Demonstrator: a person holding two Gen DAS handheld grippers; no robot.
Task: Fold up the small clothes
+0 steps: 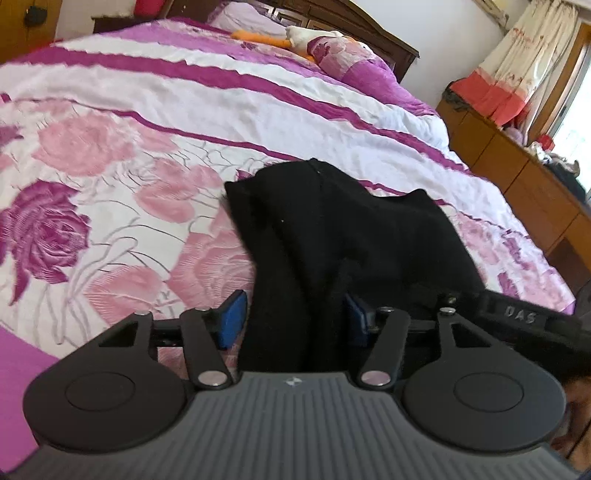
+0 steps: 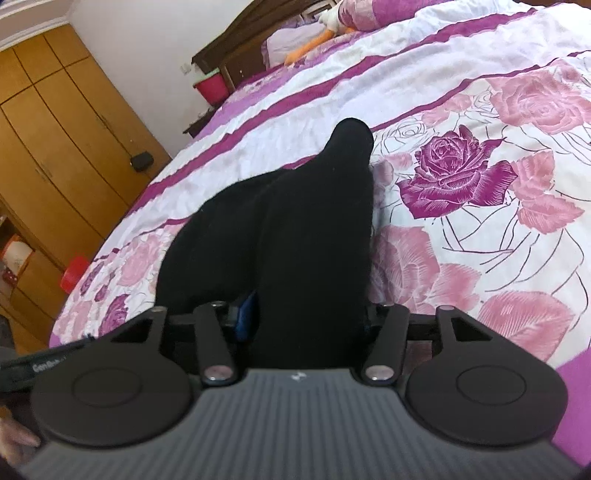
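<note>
Left wrist view had the black garment [image 1: 332,240] lying on the floral bedspread [image 1: 110,147], bunched and doubled over, its near edge running down btwn my left gripper [image 1: 295,317] pads. The left blue pad [image 1: 232,317] stood clear of the cloth w/ bedspread showing in the gap; the right pad [image 1: 356,317] was right at the fabric, mostly hidden, so I read those jaws as parted and not pinching. Right wrist view showed the same garment [image 2: 295,229] w/ a rounded end pointing up the bed, its near part btwn my right gripper [image 2: 306,314] fingers. One blue pad [image 2: 249,315] sat just beside the cloth, the other was buried behind it, and I couldn't tell if that one pressed. My guess was I was at the let-go of a fold. To do it well I needed both jaws wide enough that no cloth snagged, then a straight pull-back low along the bed, both sides together, so the top layer didn't drag. The fold looked lumpy, so a smoothing pass was prob needed. Beyond lay pillows [image 1: 347,59], the wood headboard [image 1: 332,18], a wardrobe [image 2: 55,129] and a curtain [image 1: 517,66].
</note>
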